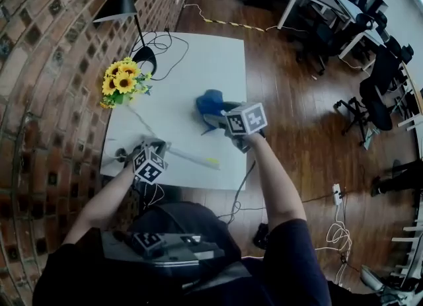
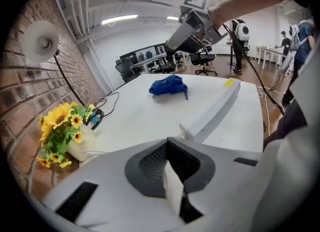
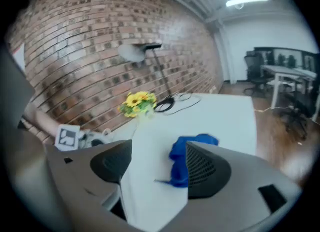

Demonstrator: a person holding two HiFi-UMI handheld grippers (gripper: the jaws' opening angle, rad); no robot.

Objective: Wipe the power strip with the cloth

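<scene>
A long white power strip (image 1: 192, 159) with a yellow label at its far end lies near the table's front edge; it also shows in the left gripper view (image 2: 216, 109). My left gripper (image 1: 160, 151) (image 2: 173, 152) sits at the strip's near end, shut on a thin white piece that looks like its cord. The blue cloth (image 1: 209, 101) (image 2: 169, 85) (image 3: 191, 157) lies crumpled on the table's right half. My right gripper (image 1: 213, 119) (image 3: 156, 160) (image 2: 176, 41) hovers just over the cloth's near side, jaws wide open and holding nothing.
Sunflowers in a white vase (image 1: 121, 82) stand at the table's left edge by the brick wall (image 1: 46, 67). A black lamp (image 1: 125, 14) and dark cables (image 1: 162, 43) are at the far left corner. Office chairs (image 1: 377, 93) stand across the wooden floor.
</scene>
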